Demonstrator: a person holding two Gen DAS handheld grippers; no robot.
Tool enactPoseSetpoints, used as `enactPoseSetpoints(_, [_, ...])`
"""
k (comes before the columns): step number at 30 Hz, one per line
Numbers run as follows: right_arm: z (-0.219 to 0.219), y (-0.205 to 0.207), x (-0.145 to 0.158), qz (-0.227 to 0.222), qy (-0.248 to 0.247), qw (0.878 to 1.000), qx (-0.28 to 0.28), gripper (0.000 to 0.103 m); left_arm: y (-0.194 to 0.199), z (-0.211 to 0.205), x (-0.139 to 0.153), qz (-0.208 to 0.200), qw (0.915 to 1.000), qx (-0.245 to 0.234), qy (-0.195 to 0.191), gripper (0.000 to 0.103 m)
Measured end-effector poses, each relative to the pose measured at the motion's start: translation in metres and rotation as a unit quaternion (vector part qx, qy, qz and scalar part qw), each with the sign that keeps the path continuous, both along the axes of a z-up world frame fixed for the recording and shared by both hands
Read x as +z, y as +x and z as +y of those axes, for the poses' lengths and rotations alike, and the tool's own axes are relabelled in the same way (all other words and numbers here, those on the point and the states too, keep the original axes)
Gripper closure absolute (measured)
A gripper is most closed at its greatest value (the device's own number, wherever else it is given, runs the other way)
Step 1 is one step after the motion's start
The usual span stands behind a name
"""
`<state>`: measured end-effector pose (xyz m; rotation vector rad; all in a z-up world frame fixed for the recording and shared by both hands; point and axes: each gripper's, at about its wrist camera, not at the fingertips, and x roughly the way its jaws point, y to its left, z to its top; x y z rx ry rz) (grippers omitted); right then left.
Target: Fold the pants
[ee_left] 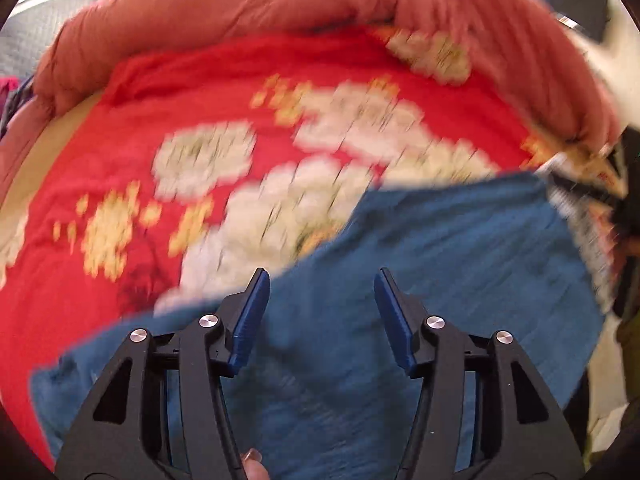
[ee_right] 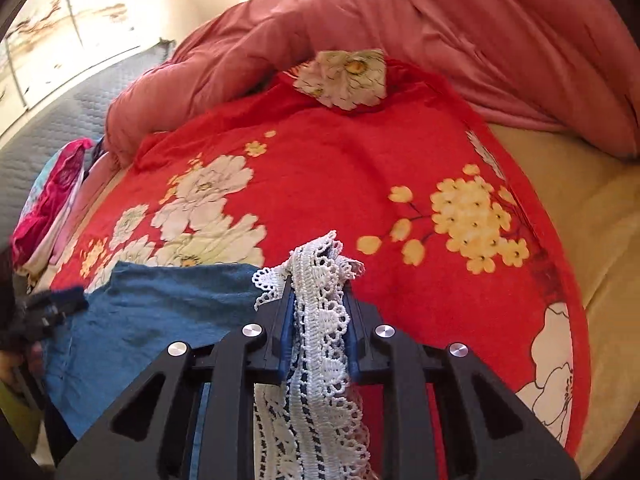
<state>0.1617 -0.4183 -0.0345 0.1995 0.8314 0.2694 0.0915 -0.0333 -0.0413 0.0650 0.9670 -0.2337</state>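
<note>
1. We see no box, basket or other container in either view; everything lies loose on the bed [ee_right: 592,216].
2. We count one pair of blue pants [ee_left: 420,280], spread flat on the near part of the red floral blanket [ee_right: 320,168]. The blanket serves as our landmark.
3. A white lace trim [ee_right: 320,292] runs along one edge of the pants; in the right wrist view it sits bunched at the blanket's near edge.
4. We count two tools. The left tool [ee_left: 322,312] stands spread wide, its blue pads [ee_left: 250,320] apart, with nothing between them, above the pants at the blanket's near side.
5. The right tool [ee_right: 320,312] is pressed together on the lace trim, pinching it with a fold of blue cloth.
6. One pink quilt [ee_right: 440,32] is heaped along the blanket's far edge.
7. One small pile of pink and patterned clothes [ee_right: 52,200] lies off the blanket's left side, as the right wrist view shows it.
8. The left wrist view is smeared with motion blur, so the blanket's flowers read only as pale patches.
9. The pants are cut off by the lower frame edge and by the tool bodies in both views; we cannot tell waist from leg ends.
10. A dark object [ee_left: 568,0] beyond the quilt is too blurred to name.
</note>
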Motion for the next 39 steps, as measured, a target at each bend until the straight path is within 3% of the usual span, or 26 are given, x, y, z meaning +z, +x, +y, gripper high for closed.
enactPoseSetpoints(5, [0.01,0.012,-0.021,0.033,-0.04,0.999,-0.005,0.078,0.002,0.018,-0.019,0.007,0.9994,0.023,-0.024,0.054])
enactPoseSetpoints(10, [-0.001,0.005,-0.011,0.03,-0.028,0.999,-0.028,0.055,-0.002,0.023,-0.021,-0.008,0.999,0.023,-0.039,0.054])
enactPoseSetpoints(12, [-0.013,-0.011,0.004,0.014,0.027,0.999,-0.042,0.047,-0.006,0.025,-0.018,-0.013,0.9986,0.023,-0.046,0.052])
enactPoseSetpoints(13, [-0.019,-0.02,0.01,0.004,0.048,0.998,-0.049,0.045,-0.008,0.025,-0.016,-0.012,0.9984,0.021,-0.05,0.042])
enactPoseSetpoints(14, [-0.023,-0.029,0.015,-0.004,0.055,0.997,-0.057,0.042,-0.011,0.026,-0.013,-0.01,0.9984,0.019,-0.053,0.036])
enactPoseSetpoints(17, [-0.034,-0.067,0.032,-0.023,0.067,0.995,-0.073,0.041,-0.024,0.025,-0.001,-0.022,0.9985,0.017,-0.048,0.033])
enactPoseSetpoints(20, [-0.036,-0.095,0.037,-0.025,0.048,0.995,-0.081,0.039,-0.041,0.029,0.017,-0.04,0.9972,0.02,-0.059,0.033])
enactPoseSetpoints(23, [-0.027,-0.126,0.039,-0.026,-0.004,0.997,-0.079,0.039,-0.057,0.031,0.029,-0.052,0.9966,0.017,-0.062,0.032])
enactPoseSetpoints(29, [0.032,-0.15,0.03,-0.033,-0.074,0.997,0.004,0.04,-0.085,0.036,0.023,-0.048,0.9983,0.024,-0.021,0.029])
enactPoseSetpoints(30, [0.044,-0.151,0.029,-0.035,-0.075,0.996,0.025,0.04,-0.088,0.039,0.019,-0.046,0.9984,0.033,0.0,0.028])
enactPoseSetpoints(32, [0.062,-0.147,0.026,-0.033,-0.086,0.995,0.043,0.04,-0.09,0.044,0.01,-0.05,0.993,0.064,0.086,0.028])
enactPoseSetpoints(33, [0.069,-0.143,0.02,-0.022,-0.099,0.994,0.045,0.04,-0.091,0.047,0.007,-0.049,0.9906,0.073,0.105,0.028])
enactPoseSetpoints(36, [0.073,-0.134,0.001,0.032,-0.142,0.989,0.025,0.039,-0.092,0.064,0.003,-0.035,0.9934,0.077,0.078,0.028])
enactPoseSetpoints(39, [0.06,-0.136,-0.007,0.042,-0.12,0.992,0.012,0.039,-0.092,0.068,0.0,-0.033,0.9946,0.069,0.07,0.028])
